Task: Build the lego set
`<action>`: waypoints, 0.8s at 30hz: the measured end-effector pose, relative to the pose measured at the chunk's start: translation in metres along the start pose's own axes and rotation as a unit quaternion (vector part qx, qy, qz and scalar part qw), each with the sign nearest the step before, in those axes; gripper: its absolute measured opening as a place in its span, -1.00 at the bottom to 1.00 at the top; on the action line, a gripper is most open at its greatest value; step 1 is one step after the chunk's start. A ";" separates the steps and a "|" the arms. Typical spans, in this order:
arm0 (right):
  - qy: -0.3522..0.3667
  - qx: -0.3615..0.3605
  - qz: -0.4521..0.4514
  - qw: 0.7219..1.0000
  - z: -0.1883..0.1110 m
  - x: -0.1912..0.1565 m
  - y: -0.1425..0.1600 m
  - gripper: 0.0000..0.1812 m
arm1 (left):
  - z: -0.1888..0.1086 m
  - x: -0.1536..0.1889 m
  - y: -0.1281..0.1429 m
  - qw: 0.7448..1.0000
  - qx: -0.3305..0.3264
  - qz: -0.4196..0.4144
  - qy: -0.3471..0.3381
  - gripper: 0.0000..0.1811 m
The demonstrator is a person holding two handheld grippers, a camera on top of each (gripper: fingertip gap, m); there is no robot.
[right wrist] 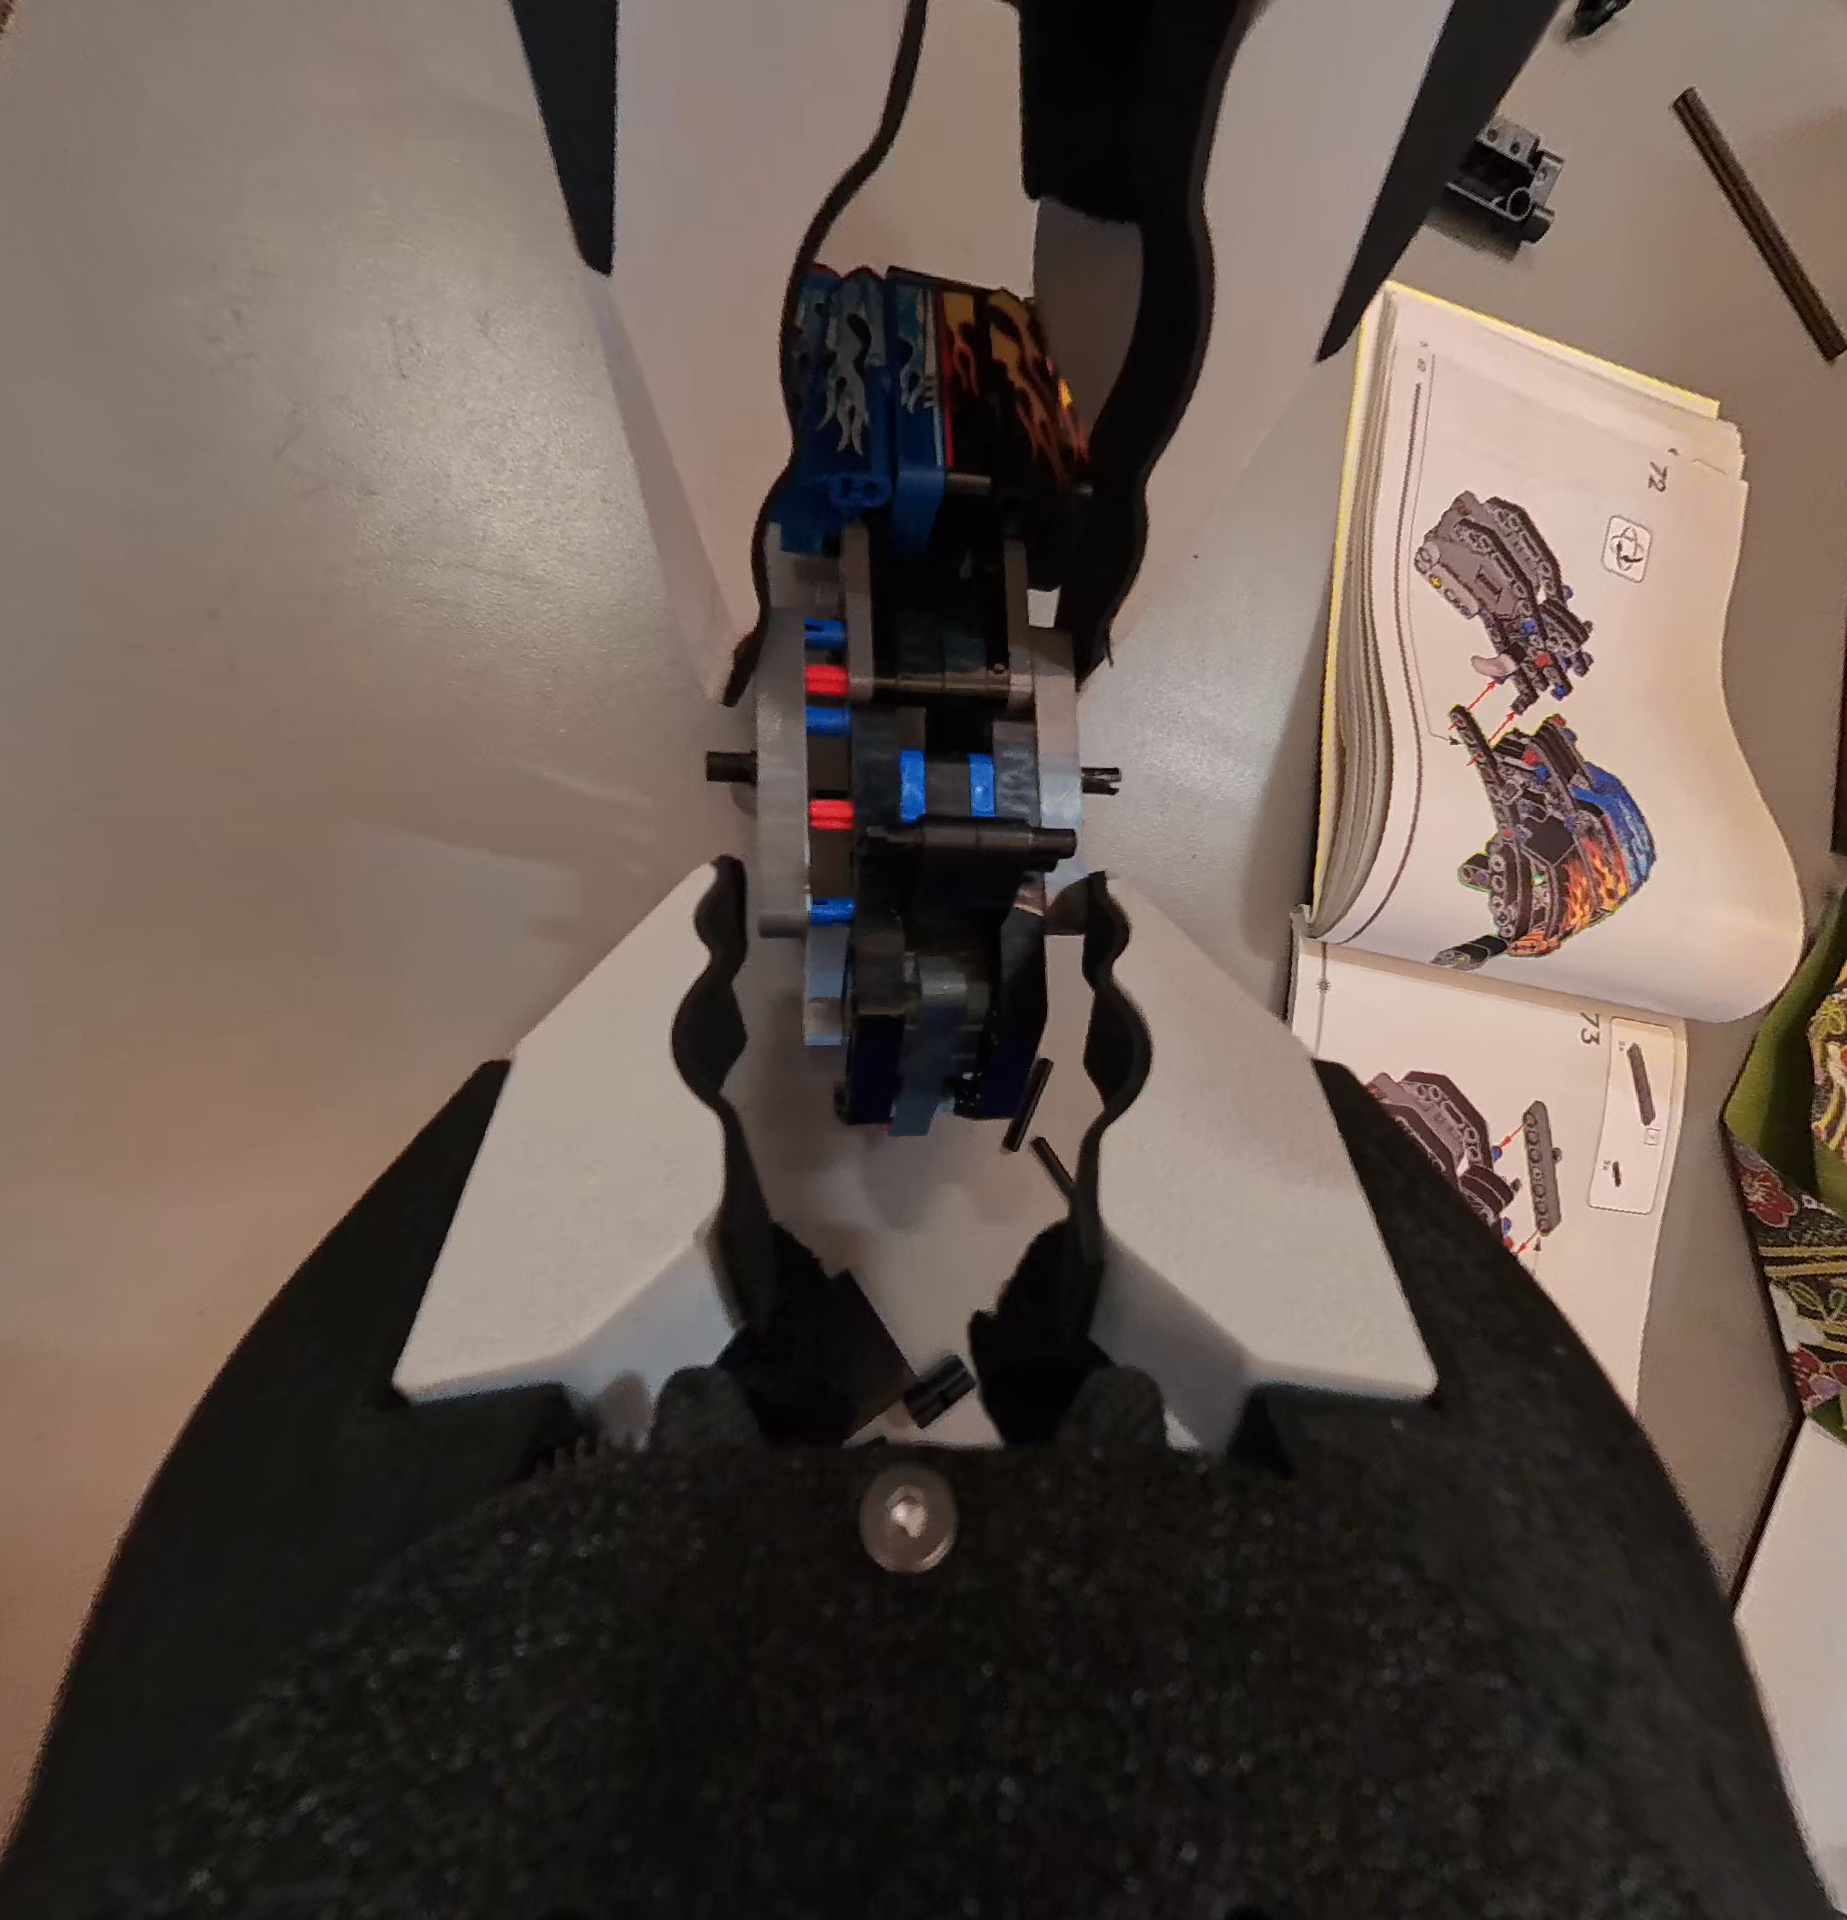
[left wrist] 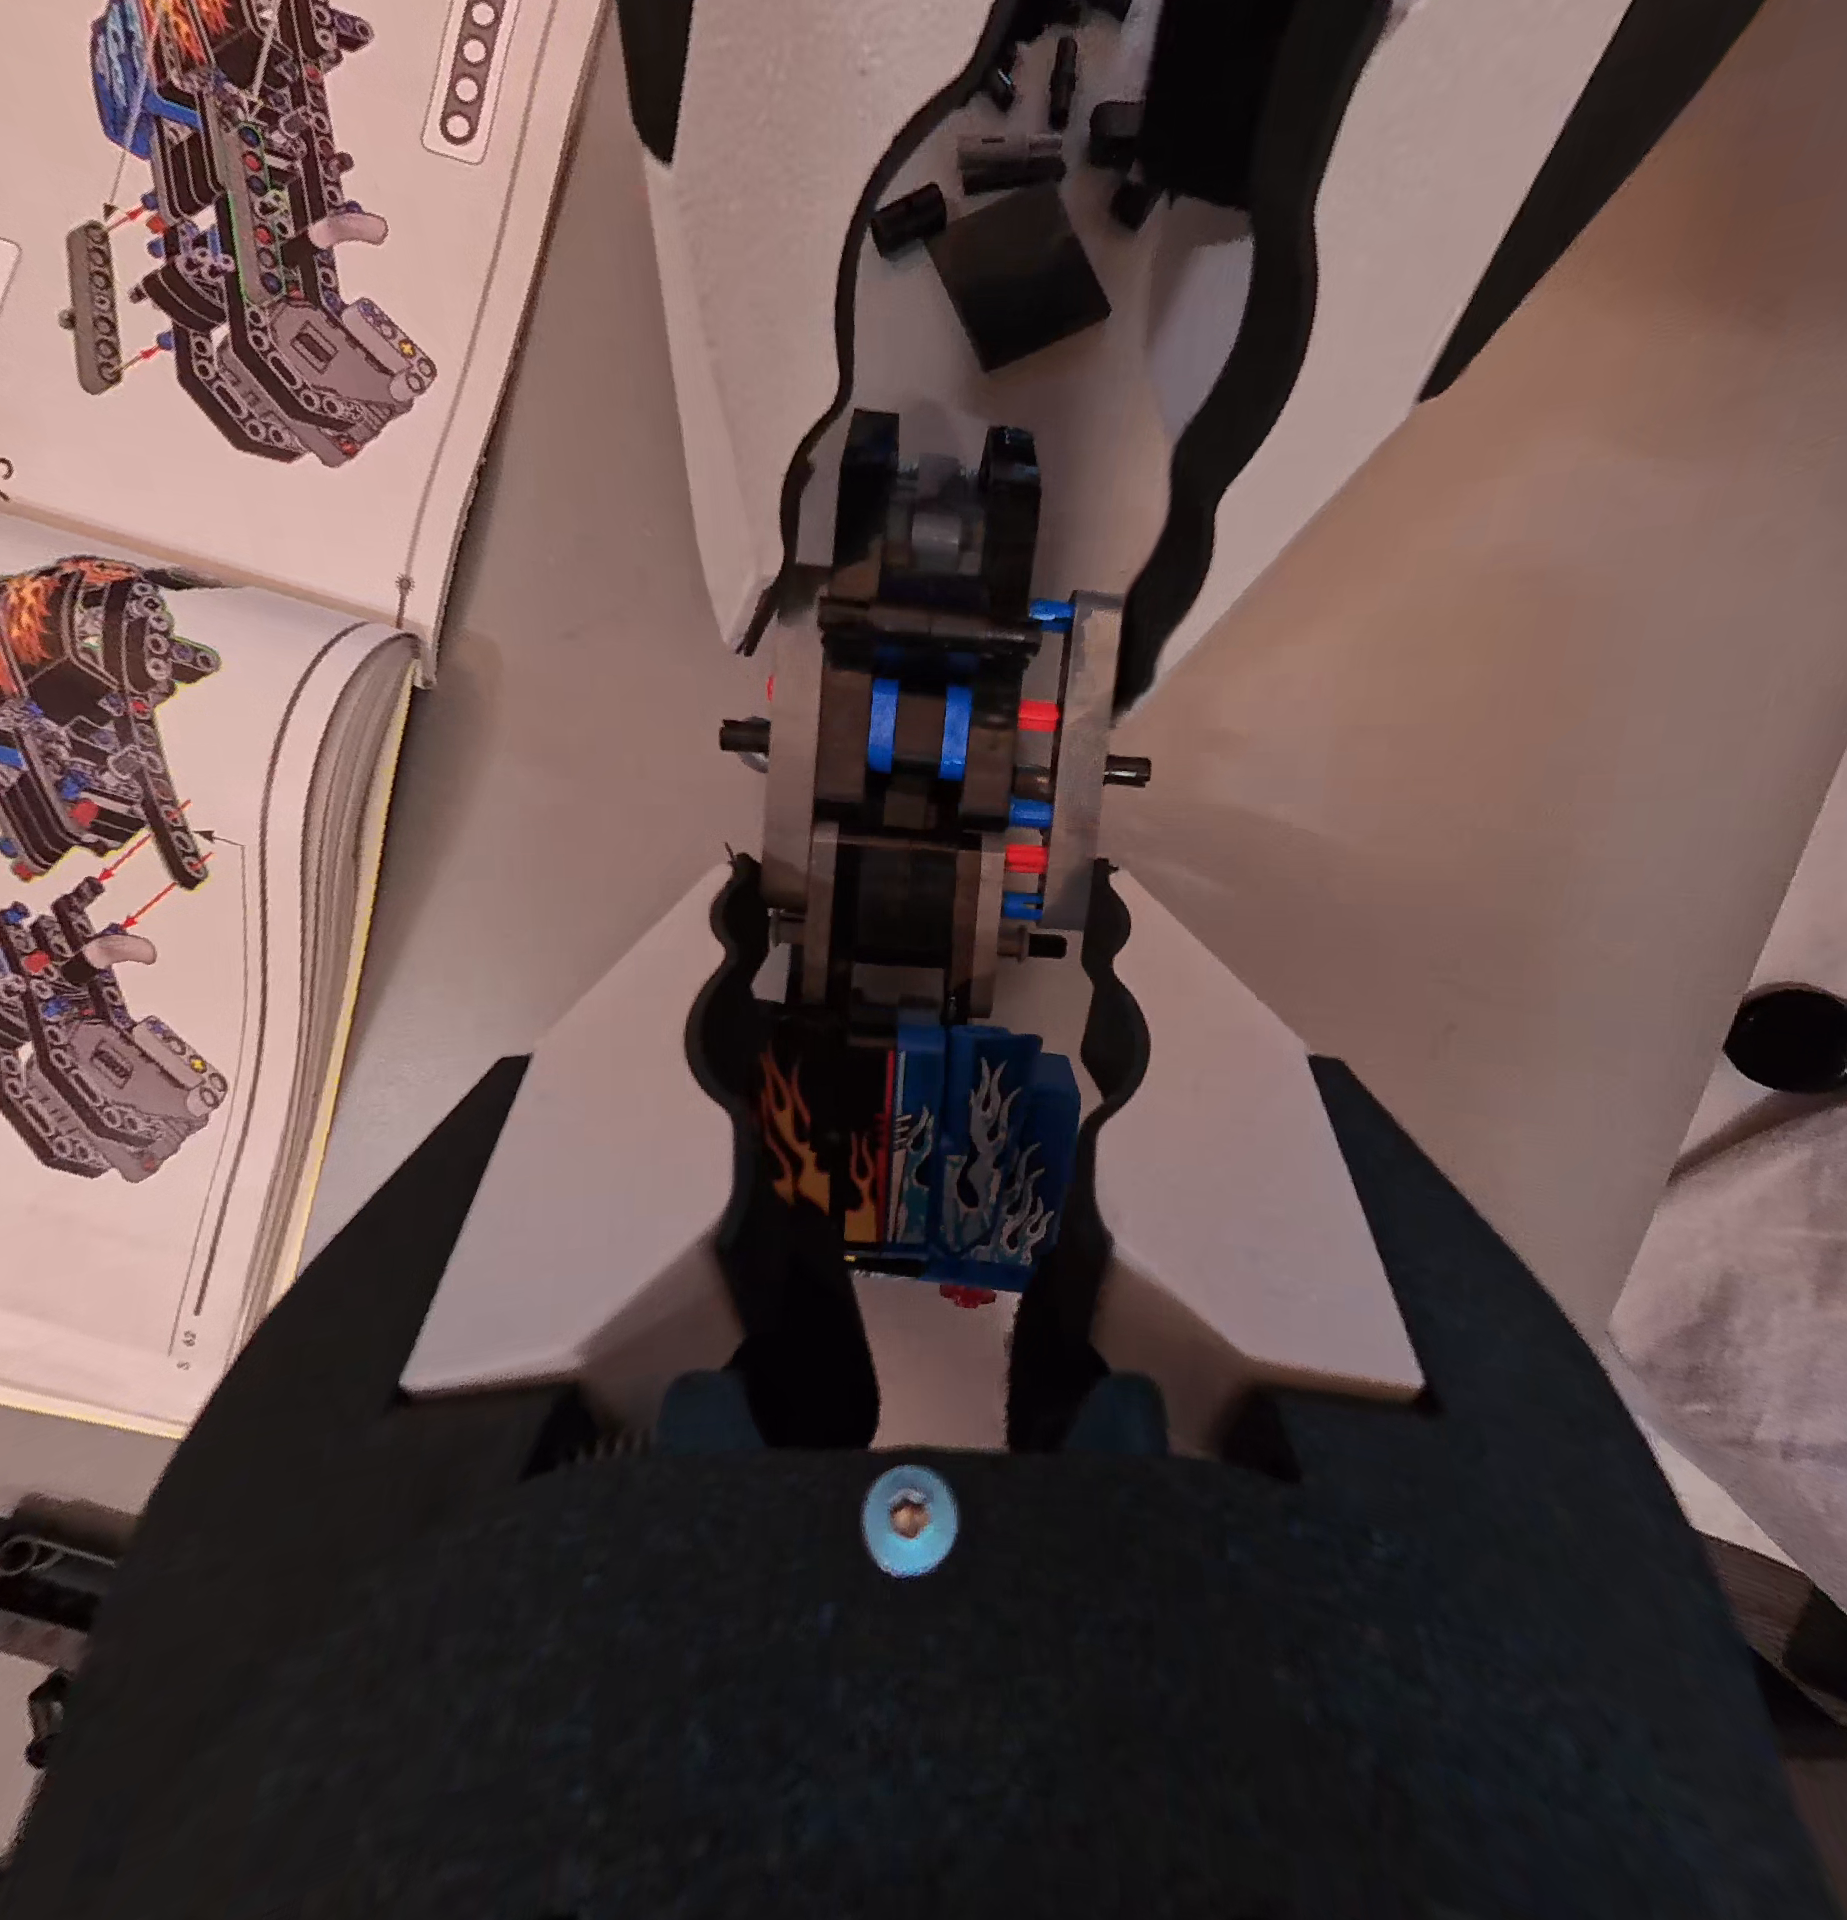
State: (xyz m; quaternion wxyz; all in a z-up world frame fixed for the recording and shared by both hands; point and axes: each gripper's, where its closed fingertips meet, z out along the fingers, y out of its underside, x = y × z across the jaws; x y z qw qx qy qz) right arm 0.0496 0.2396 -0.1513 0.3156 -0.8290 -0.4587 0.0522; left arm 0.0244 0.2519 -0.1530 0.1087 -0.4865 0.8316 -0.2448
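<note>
Here the lego model (left wrist: 914,831) sits pinched between both tools, left tool (left wrist: 914,904) and right tool (right wrist: 903,894).

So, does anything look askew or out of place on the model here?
Yes. The grey side beam on the model stands off the body, with its red and blue pins exposed in the gap, so it is not pressed home. The opposite beam sits flush.

Left gripper (left wrist: 914,883) clamped on half-built lego car (left wrist: 919,831), flame-printed end nearest camera. Right gripper (left wrist: 1002,644) grips far end. Open instruction booklet (left wrist: 202,727) left; loose black pieces (left wrist: 1012,239) beyond.
</note>
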 end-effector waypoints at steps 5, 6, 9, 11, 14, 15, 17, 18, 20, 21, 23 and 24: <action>0.001 0.008 0.025 1.000 0.001 0.003 -0.003 -0.31 | 0.001 -0.002 -0.001 1.000 -0.008 0.001 -0.002 -0.35; -0.007 0.008 0.031 0.999 0.000 0.003 -0.003 -0.31 | 0.001 -0.001 -0.002 1.000 -0.010 0.003 -0.001 -0.35; -0.015 -0.004 0.044 0.999 -0.001 0.003 -0.001 -0.32 | 0.002 -0.002 -0.003 1.000 -0.015 0.000 -0.001 -0.35; -0.012 -0.018 0.043 0.999 -0.001 0.003 -0.001 -0.32 | 0.002 -0.002 -0.002 1.000 -0.020 0.000 0.001 -0.35; -0.008 -0.029 0.038 0.999 -0.001 0.003 0.000 -0.33 | 0.002 -0.002 -0.002 1.000 -0.029 -0.002 0.007 -0.36; -0.010 -0.026 0.041 0.999 -0.001 0.003 0.000 -0.33 | 0.002 -0.002 -0.003 1.000 -0.028 -0.006 0.011 -0.36; -0.016 -0.015 0.052 0.998 -0.001 0.004 0.000 -0.33 | 0.002 -0.002 -0.004 0.999 -0.020 -0.013 0.021 -0.37; -0.019 -0.006 0.059 0.998 -0.001 0.004 -0.001 -0.33 | 0.002 -0.003 -0.003 0.999 -0.019 -0.016 0.022 -0.37; -0.020 0.004 0.063 0.998 -0.001 0.004 -0.001 -0.32 | 0.002 -0.003 -0.003 1.000 -0.019 -0.014 0.019 -0.37; -0.015 0.003 0.057 0.998 -0.001 0.004 -0.001 -0.32 | 0.002 -0.003 -0.003 1.000 -0.019 -0.014 0.018 -0.36; -0.011 -0.002 0.050 0.999 -0.001 0.003 0.000 -0.32 | 0.003 -0.002 -0.003 1.000 -0.017 -0.005 0.009 -0.36; -0.014 -0.010 0.056 0.998 -0.002 0.002 0.001 -0.32 | 0.003 -0.001 -0.004 1.000 -0.013 -0.001 0.006 -0.35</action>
